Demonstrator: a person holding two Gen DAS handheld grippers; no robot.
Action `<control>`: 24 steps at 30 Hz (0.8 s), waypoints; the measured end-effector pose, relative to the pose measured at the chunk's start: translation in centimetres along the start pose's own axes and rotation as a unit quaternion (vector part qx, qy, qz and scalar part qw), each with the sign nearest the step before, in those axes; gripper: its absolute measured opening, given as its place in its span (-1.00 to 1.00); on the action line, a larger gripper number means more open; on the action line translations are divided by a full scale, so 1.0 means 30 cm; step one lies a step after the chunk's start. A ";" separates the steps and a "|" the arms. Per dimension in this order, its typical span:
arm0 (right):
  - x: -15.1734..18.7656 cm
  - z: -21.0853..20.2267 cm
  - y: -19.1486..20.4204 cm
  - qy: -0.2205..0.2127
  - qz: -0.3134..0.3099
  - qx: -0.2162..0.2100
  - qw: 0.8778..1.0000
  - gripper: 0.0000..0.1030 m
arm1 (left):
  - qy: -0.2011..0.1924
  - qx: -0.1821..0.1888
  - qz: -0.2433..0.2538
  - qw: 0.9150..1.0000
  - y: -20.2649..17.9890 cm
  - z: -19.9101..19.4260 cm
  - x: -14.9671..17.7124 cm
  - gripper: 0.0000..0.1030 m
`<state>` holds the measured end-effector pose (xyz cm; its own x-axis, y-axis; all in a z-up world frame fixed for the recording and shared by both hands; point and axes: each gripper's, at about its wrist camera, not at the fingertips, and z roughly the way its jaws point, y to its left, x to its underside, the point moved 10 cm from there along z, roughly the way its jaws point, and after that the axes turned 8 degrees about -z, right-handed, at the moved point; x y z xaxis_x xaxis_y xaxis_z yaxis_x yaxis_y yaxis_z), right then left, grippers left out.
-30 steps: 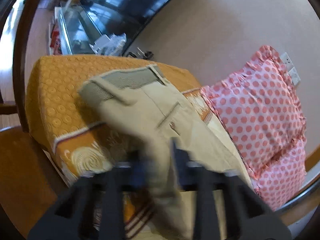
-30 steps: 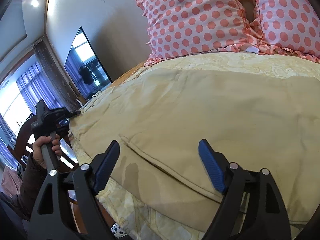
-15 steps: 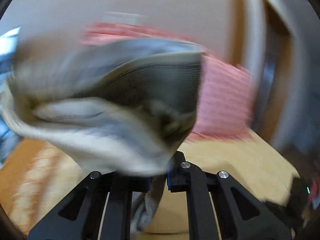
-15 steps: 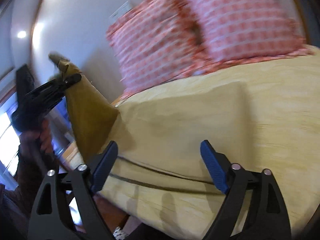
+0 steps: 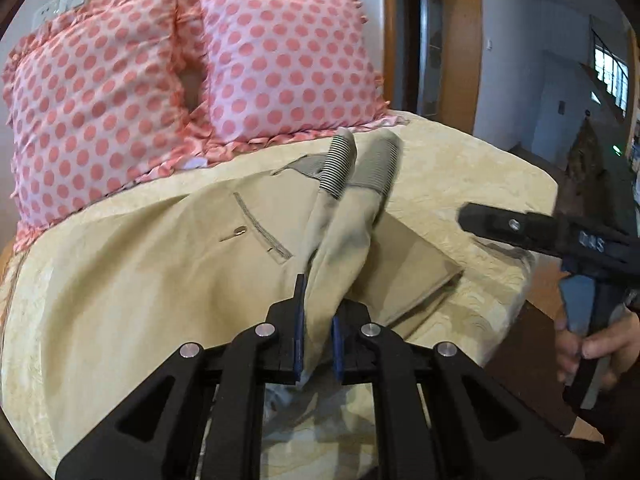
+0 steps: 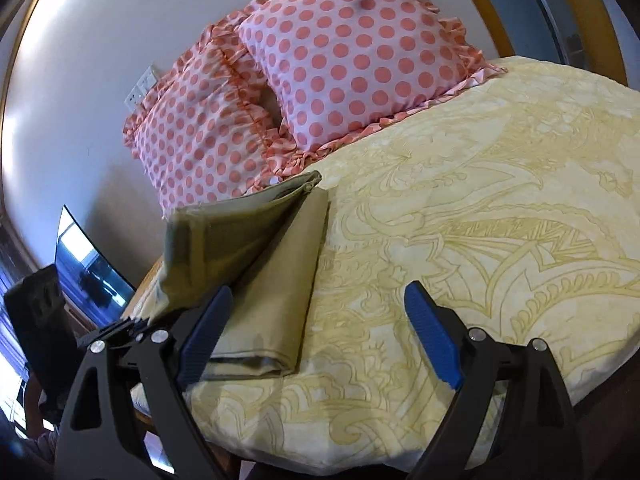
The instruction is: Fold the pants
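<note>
Beige pants point(image 5: 152, 264) lie on the yellow bedspread point(image 5: 472, 184), folded over on themselves. My left gripper point(image 5: 316, 320) is shut on a bunched fold of the pants with the striped grey waistband point(image 5: 340, 168) draped forward past its tips. In the right wrist view the pants point(image 6: 260, 264) show as a folded stack at the left, its upper layer lifted toward the left gripper point(image 6: 116, 326). My right gripper point(image 6: 320, 332) is open and empty, just above the bedspread point(image 6: 500, 220) beside the pants' right edge; it also shows in the left wrist view point(image 5: 480, 218).
Two pink polka-dot pillows point(image 5: 280, 52) point(image 6: 348, 52) lean on the wall at the head of the bed. A TV point(image 6: 88, 268) stands off the bed's left side. A doorway point(image 5: 432, 40) and wooden frame lie to the right. The bed's near edge drops off below my grippers.
My left gripper swung the pants' waistband end across the bed and over the rest of the pants, making a fold. My right gripper moved right, off the pants, and stayed open.
</note>
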<state>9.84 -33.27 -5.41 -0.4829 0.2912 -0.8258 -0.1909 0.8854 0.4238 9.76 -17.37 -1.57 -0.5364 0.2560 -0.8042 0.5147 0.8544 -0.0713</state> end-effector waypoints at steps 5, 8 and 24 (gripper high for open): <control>-0.037 -0.012 -0.001 -0.010 -0.008 0.009 1.000 0.70 | 0.008 0.011 -0.010 1.000 -0.029 -0.016 0.019 -0.82; -0.087 -0.021 0.039 -0.026 -0.017 -0.001 1.000 0.70 | 0.031 0.010 -0.008 0.999 -0.032 0.034 0.060 -0.80; 0.042 0.237 0.299 0.113 -0.105 -0.088 0.984 0.82 | 0.009 -0.085 -0.178 0.980 0.461 -0.121 0.052 0.73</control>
<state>13.59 -22.40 -5.30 -0.5910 0.0037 -0.8066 -0.4423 0.8348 0.3279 13.63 -3.51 -1.67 -0.6739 -0.0651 -0.7360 0.1744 0.9540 -0.2440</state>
